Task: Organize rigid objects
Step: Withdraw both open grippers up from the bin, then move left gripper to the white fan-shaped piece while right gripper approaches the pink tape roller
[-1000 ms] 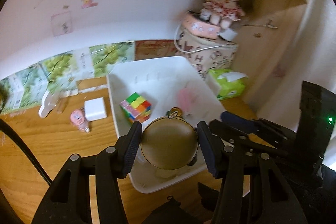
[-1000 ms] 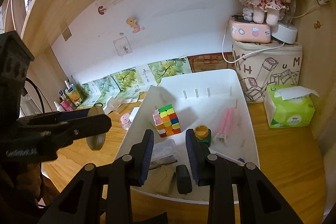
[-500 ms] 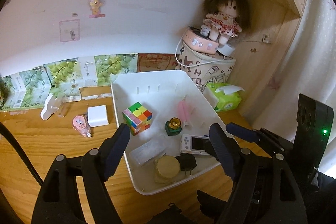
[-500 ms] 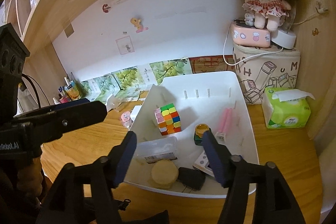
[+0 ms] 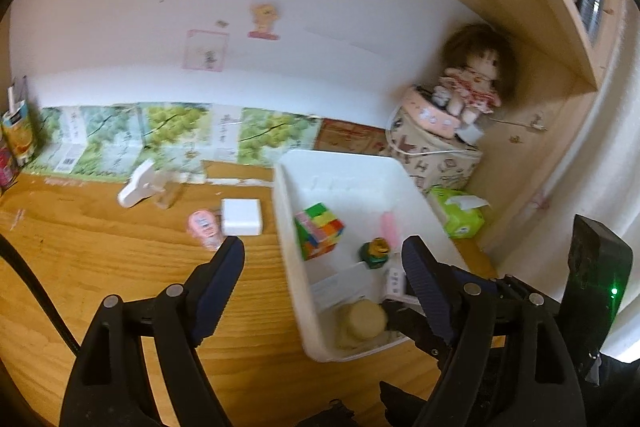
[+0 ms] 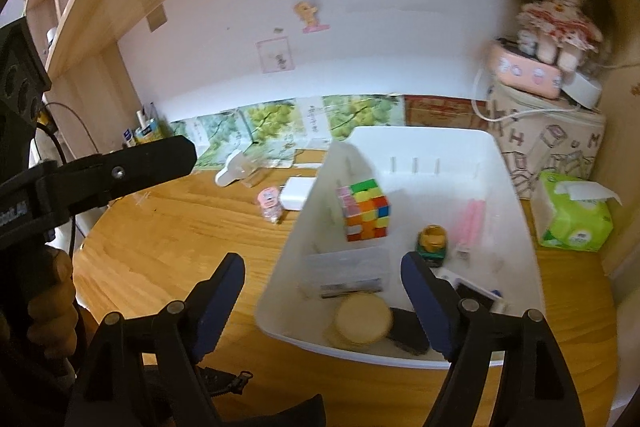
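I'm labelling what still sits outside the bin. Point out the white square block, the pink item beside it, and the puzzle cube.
white square block (image 5: 241, 216), left wrist view, top face
pink item (image 5: 203, 227), left wrist view, middle
puzzle cube (image 6: 366, 209), right wrist view, front face

Both grippers are black plastic. The left gripper and right gripper carry dark blue ribbed pads and silver screws. A green light glows on the right housing. A black cable, blurred, runs alongside.

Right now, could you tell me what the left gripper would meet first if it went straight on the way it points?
Probably the near-left wall of the white bin, or bare desk just beside it; depth is unclear. The left gripper is opening, nothing between its fingers.
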`<state>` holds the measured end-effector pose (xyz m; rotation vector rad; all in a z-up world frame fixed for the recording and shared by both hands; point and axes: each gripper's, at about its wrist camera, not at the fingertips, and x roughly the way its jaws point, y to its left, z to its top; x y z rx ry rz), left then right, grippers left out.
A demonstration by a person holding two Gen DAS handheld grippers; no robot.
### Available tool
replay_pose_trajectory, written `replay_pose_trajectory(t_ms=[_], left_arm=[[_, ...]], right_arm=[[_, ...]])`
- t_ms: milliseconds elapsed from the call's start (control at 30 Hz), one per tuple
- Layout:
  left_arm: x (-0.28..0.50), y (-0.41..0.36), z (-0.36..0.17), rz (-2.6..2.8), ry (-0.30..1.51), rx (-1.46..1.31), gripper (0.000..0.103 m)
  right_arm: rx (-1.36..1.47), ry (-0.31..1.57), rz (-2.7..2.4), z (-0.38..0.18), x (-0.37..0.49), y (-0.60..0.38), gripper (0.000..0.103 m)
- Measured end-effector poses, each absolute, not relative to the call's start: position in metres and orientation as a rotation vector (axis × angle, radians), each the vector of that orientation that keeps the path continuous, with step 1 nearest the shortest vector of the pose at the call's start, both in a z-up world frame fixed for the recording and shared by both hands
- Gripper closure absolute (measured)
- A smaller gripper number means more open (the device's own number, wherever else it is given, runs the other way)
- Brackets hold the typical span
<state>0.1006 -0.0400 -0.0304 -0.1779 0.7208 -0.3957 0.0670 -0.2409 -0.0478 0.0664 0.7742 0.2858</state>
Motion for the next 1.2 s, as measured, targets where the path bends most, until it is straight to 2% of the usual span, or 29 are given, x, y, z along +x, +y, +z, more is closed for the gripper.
replay_pose_trajectory(t_ms=[600, 1200], left_arm=[[0.124, 0.059, -0.037, -0.332, 0.792, -0.154, 0.02], [0.198, 0.116, -0.048, -0.313, 0.905, 0.061, 0.02]], right_arm=[[0.091, 0.827, 0.312, -0.062, 0.091, -0.131, 0.022], [0.275, 0.797, 0.117, -0.106, 0.131, -0.082, 0.022]])
